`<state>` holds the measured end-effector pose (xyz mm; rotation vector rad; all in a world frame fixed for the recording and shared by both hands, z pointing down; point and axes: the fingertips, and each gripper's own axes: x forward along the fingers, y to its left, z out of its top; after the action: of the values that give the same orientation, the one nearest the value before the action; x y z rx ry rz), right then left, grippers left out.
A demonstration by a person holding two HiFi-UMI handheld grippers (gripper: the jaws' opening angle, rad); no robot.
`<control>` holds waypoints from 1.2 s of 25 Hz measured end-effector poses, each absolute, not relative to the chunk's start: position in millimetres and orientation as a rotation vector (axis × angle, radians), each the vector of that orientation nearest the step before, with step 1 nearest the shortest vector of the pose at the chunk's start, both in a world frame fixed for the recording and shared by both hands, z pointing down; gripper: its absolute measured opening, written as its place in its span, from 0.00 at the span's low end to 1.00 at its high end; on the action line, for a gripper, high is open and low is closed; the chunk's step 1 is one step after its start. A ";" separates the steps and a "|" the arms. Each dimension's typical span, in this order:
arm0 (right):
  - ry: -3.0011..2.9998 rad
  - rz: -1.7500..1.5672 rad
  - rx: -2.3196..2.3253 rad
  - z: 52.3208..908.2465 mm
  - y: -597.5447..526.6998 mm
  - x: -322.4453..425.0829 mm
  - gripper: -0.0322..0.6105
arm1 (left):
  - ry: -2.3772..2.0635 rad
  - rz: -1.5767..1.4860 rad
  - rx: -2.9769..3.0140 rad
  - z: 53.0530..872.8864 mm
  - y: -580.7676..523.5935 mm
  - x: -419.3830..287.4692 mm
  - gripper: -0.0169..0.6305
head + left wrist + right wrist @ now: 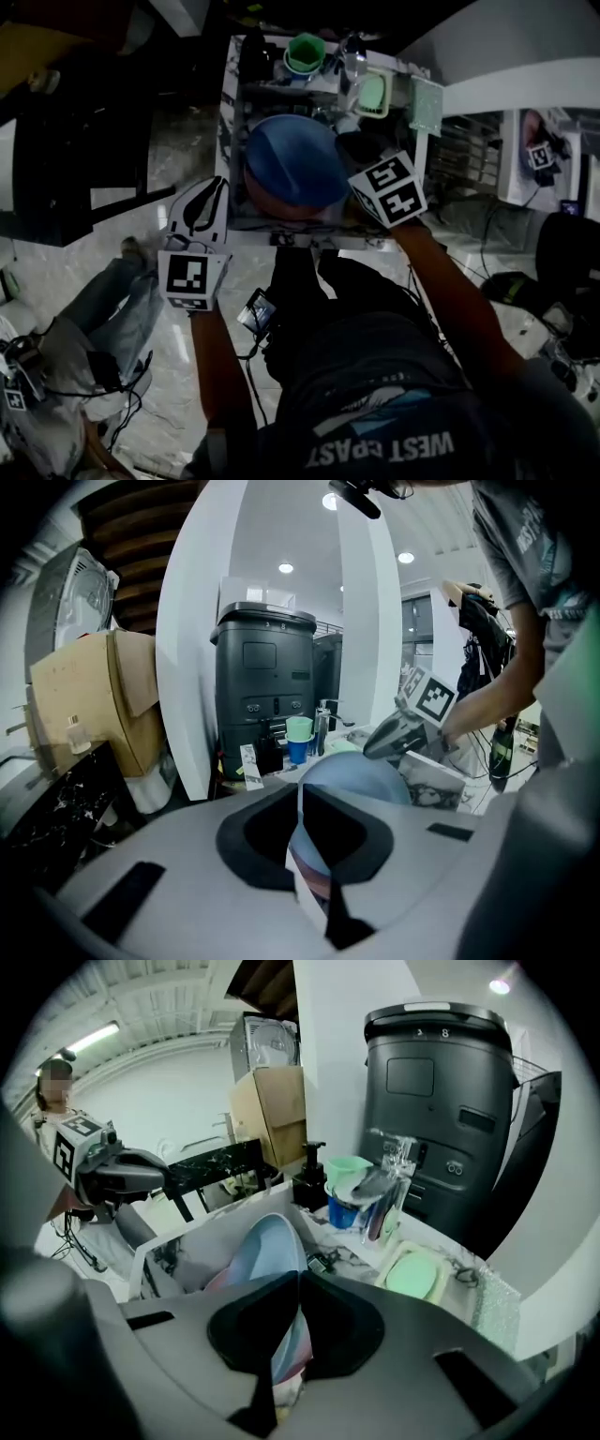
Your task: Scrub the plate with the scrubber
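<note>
Right tool [298,1283]: jaws almost together, pinched on the rim of the blue plate [267,1246], which runs edge-on between them. Left tool [300,799]: also closed on the plate, at the opposite rim. The plate is carried in the air between the two tools, tilted, above the white basin [211,1222] and not resting in it. Beyond it on the marbled surface [469,1283] lies a pale green pad [412,1274] in a tray, probably the scrubber, untouched. A green cup [349,1171] sits in a blue cup [342,1211], and a dark bin [441,1101] stands behind.

Risks: both tools are occupied, so one must release to fetch the scrubber. A single thin-rim pinch on a smooth plate could then let it pivot or slip into the basin. Twisting the tools against each other could lever the rim out.

Unclear: the frames are dim, and the head view hides both jaw pairs behind the marker cubes. How deep the rim sits in each tool cannot be read. Whether the green pad or the glittery sheet [427,105] is the scrubber is undetermined. The plate hides the basin floor.
</note>
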<state>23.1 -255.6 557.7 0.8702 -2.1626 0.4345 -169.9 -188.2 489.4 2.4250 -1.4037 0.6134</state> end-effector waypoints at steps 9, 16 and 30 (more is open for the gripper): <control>-2.272 0.303 0.843 479.4 -240.0 11.1 0.11 | -1.451 0.592 2.325 510.2 -166.8 -176.3 0.05; -2.367 0.184 0.811 418.1 -228.1 5.1 0.11 | -1.504 0.542 2.226 520.8 -155.0 -182.1 0.13; -2.526 0.290 0.616 393.4 -192.3 -50.4 0.11 | -1.632 0.424 2.079 506.4 -112.0 -226.3 0.15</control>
<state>-50.4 -192.3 393.4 0.6158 -2.5261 0.2903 -226.3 -112.0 506.4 2.0793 -1.6321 0.4245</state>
